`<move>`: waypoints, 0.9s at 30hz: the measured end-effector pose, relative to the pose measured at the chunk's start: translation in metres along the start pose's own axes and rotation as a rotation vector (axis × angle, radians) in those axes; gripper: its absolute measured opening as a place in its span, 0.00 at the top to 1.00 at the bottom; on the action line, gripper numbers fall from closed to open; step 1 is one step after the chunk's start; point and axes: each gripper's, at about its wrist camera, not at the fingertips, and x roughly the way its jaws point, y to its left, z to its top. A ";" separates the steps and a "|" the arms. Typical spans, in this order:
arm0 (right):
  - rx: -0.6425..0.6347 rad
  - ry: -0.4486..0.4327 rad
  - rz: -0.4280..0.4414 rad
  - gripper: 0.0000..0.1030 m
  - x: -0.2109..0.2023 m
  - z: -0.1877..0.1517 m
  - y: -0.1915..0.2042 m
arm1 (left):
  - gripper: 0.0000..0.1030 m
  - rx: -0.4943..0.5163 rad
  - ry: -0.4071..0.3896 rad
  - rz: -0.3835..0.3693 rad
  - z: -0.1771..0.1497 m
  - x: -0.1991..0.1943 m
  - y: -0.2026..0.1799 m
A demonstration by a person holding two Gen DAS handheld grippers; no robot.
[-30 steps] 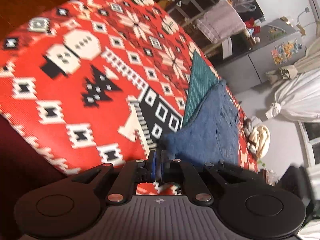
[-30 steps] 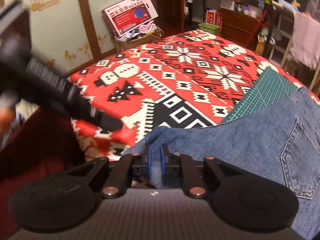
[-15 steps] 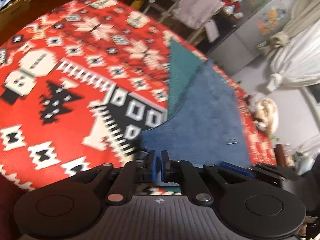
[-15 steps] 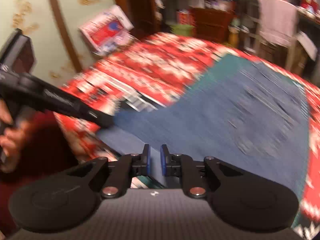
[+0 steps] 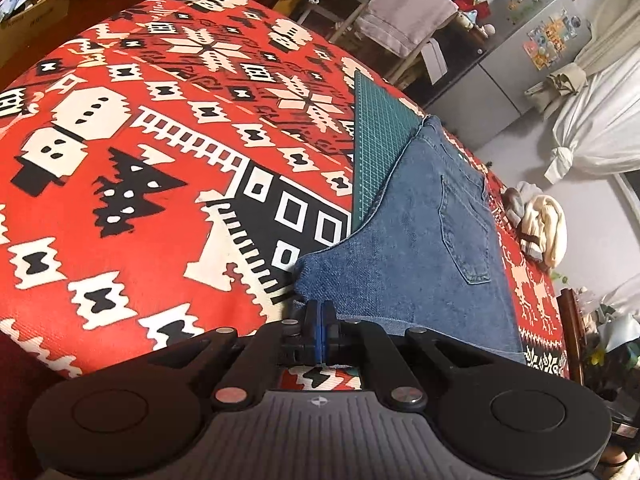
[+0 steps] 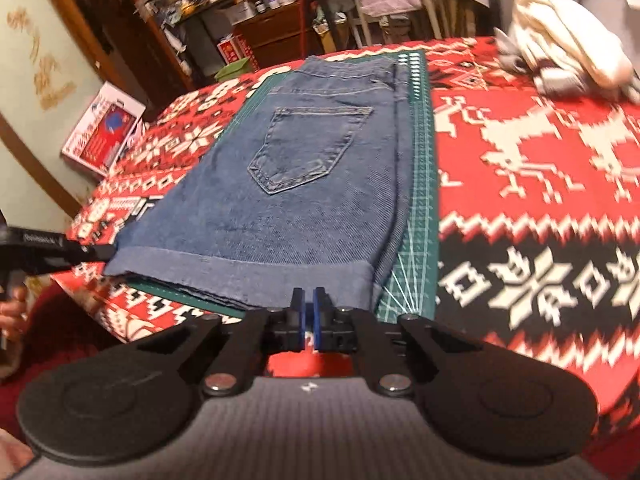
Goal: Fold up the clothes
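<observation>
Beyond the shorts [image 6: 288, 184], only right view shows sweater [image 6: 568, 60].

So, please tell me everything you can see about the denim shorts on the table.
The denim shorts are mid-blue, seemingly sturdy cotton denim, folded in half lengthwise, with one back pocket facing up. The leg hem is turned into a cuff; the waistband lies at the far end. They lie flat on a green cutting mat over the red patterned tablecloth. The left gripper pinches the hem corner; the right gripper, nearly shut, sits at the cuff, contact unclear.
</observation>
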 end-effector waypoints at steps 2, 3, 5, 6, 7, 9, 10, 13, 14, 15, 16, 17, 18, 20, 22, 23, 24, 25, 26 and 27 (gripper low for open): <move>0.028 -0.007 0.004 0.91 -0.008 -0.002 -0.007 | 0.97 0.010 -0.007 0.003 0.001 -0.003 -0.003; 0.027 -0.016 -0.001 0.89 -0.013 -0.002 -0.008 | 0.97 0.015 -0.010 0.005 0.002 -0.004 -0.004; 0.029 -0.033 -0.001 0.89 -0.014 0.003 -0.008 | 0.97 0.032 -0.023 0.004 0.003 -0.009 -0.010; 0.031 -0.041 -0.001 0.88 -0.014 0.006 -0.008 | 0.97 0.045 -0.030 -0.002 0.005 -0.011 -0.014; 0.032 -0.049 -0.001 0.88 -0.014 0.008 -0.008 | 0.97 0.059 -0.035 -0.019 0.007 -0.012 -0.019; 0.034 -0.065 -0.001 0.88 -0.015 0.013 -0.008 | 0.96 0.081 -0.030 -0.067 0.010 -0.009 -0.029; 0.022 -0.059 0.003 0.88 -0.010 0.015 -0.005 | 0.96 0.093 -0.019 -0.086 0.010 -0.005 -0.034; -0.008 -0.028 -0.008 0.88 0.006 0.017 0.003 | 0.96 0.135 0.021 -0.089 0.010 0.012 -0.044; -0.015 -0.010 -0.026 0.89 0.011 0.017 0.005 | 0.96 0.151 0.034 -0.081 0.010 0.018 -0.047; -0.016 -0.011 -0.028 0.93 0.012 0.014 0.003 | 0.96 0.163 0.040 -0.052 0.008 0.022 -0.045; -0.017 -0.011 -0.031 0.93 0.012 0.012 0.001 | 0.96 0.176 0.045 -0.021 0.007 0.026 -0.042; -0.014 -0.012 -0.032 0.93 0.011 0.011 0.000 | 0.98 0.188 0.049 0.010 0.005 0.031 -0.040; -0.012 -0.012 -0.034 0.93 0.009 0.009 -0.002 | 0.97 0.174 0.049 -0.003 0.005 0.031 -0.035; -0.018 -0.009 -0.060 0.93 0.006 0.005 -0.005 | 0.97 0.134 0.051 -0.033 0.006 0.031 -0.025; 0.012 -0.008 -0.047 0.93 0.002 0.002 -0.008 | 0.97 0.123 0.049 -0.035 0.008 0.029 -0.022; 0.027 -0.008 -0.041 0.93 0.000 0.001 -0.010 | 0.97 0.118 0.048 -0.036 0.010 0.028 -0.020; 0.028 -0.007 -0.038 0.93 -0.001 0.001 -0.011 | 0.97 0.123 0.045 -0.028 0.010 0.027 -0.021; 0.029 -0.005 -0.038 0.93 -0.002 0.001 -0.012 | 0.97 0.130 0.041 -0.019 0.011 0.025 -0.021; 0.029 -0.004 -0.038 0.93 -0.003 0.000 -0.013 | 0.97 0.136 0.038 -0.010 0.011 0.023 -0.022; 0.032 -0.001 -0.043 0.93 -0.004 0.001 -0.013 | 0.97 0.130 0.035 -0.004 0.012 0.020 -0.021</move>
